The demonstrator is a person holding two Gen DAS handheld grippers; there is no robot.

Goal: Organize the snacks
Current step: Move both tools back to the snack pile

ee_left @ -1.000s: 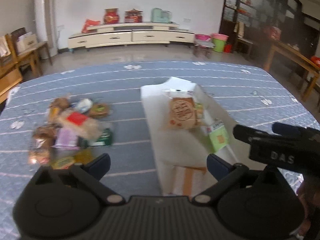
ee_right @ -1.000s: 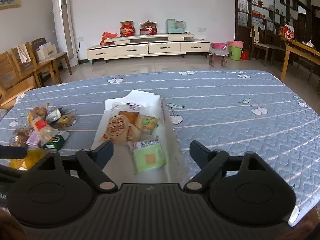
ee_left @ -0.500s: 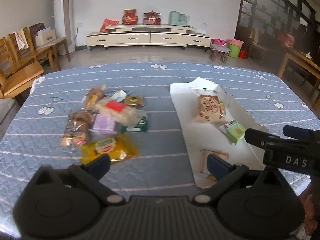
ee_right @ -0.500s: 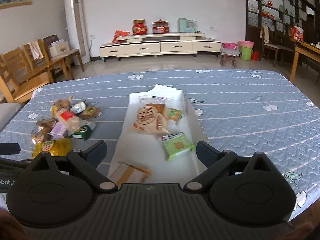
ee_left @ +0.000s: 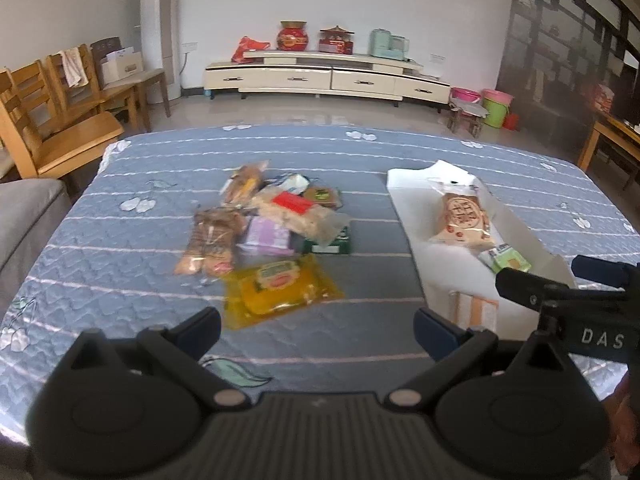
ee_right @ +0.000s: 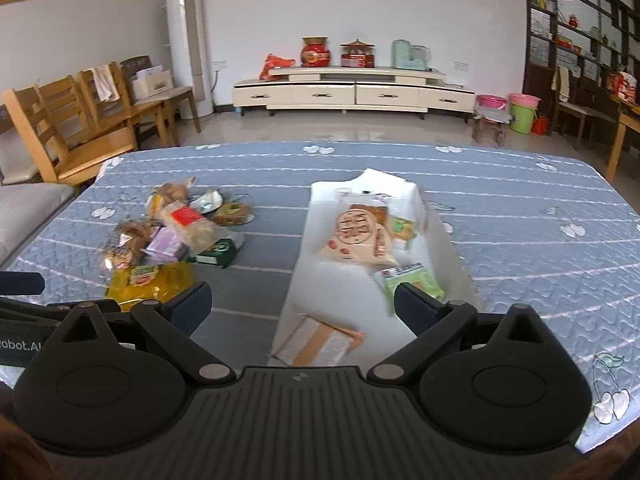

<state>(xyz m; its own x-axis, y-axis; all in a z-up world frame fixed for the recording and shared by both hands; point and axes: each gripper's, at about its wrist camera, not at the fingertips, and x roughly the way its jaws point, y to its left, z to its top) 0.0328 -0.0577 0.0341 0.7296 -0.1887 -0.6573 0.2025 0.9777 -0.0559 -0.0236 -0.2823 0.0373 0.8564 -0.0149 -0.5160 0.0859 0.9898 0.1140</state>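
Note:
A pile of wrapped snacks (ee_left: 272,220) lies on the blue quilted table, with a yellow packet (ee_left: 278,286) nearest me. To its right stands a long white box (ee_left: 404,196) holding a round-printed tan packet (ee_left: 462,218) and a green packet (ee_left: 510,260). My left gripper (ee_left: 318,330) hovers open and empty above the near table, just short of the yellow packet. My right gripper (ee_right: 302,306) is open and empty over the near end of the white box (ee_right: 320,196). The same pile (ee_right: 172,232), tan packet (ee_right: 358,236) and green packet (ee_right: 416,280) show in the right wrist view.
The blue quilted table (ee_right: 540,220) stretches wide on the right of the box. Wooden chairs (ee_left: 48,120) stand past its left edge, and a grey cushion (ee_left: 24,212) sits at the left. A low cream cabinet (ee_right: 352,94) lines the far wall.
Both grippers have drawn back and shifted left. The left wrist view now centres on the snack pile instead of the white box. Nothing on the table has moved.

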